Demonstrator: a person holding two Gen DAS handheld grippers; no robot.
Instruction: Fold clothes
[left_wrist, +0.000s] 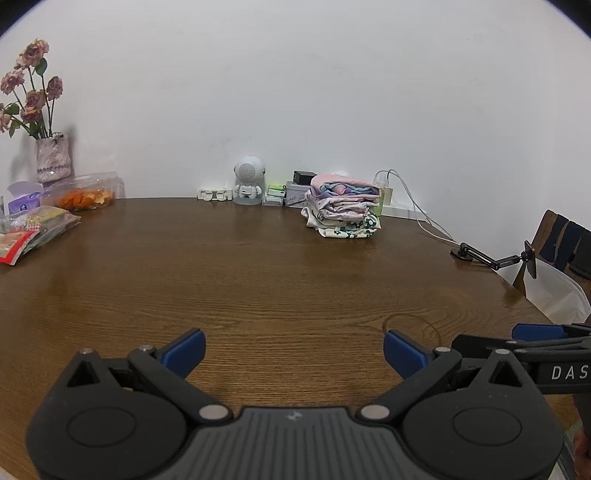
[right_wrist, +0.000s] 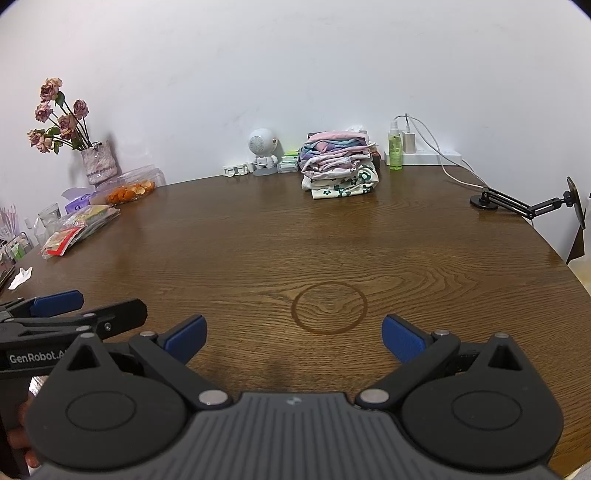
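A stack of folded clothes (left_wrist: 343, 206) (right_wrist: 338, 166), pink and lilac on top, white with green flowers below, sits at the back of the round wooden table (left_wrist: 258, 266) (right_wrist: 258, 240) near the wall. My left gripper (left_wrist: 293, 352) hovers open over the near part of the table, nothing between its blue pads. My right gripper (right_wrist: 293, 338) is also open and holds nothing, just behind a ring mark (right_wrist: 328, 308) on the wood. Each gripper shows at the edge of the other's view, side by side. No loose garment lies near either gripper.
Along the wall stand a white robot-shaped speaker (right_wrist: 263, 151), small boxes, a green spray bottle (right_wrist: 395, 146) and a power strip with a cable. A black phone-holder arm (right_wrist: 517, 205) is at the right, and a flower vase (right_wrist: 98, 162), orange peels and snack packets (right_wrist: 79, 225) at the left.
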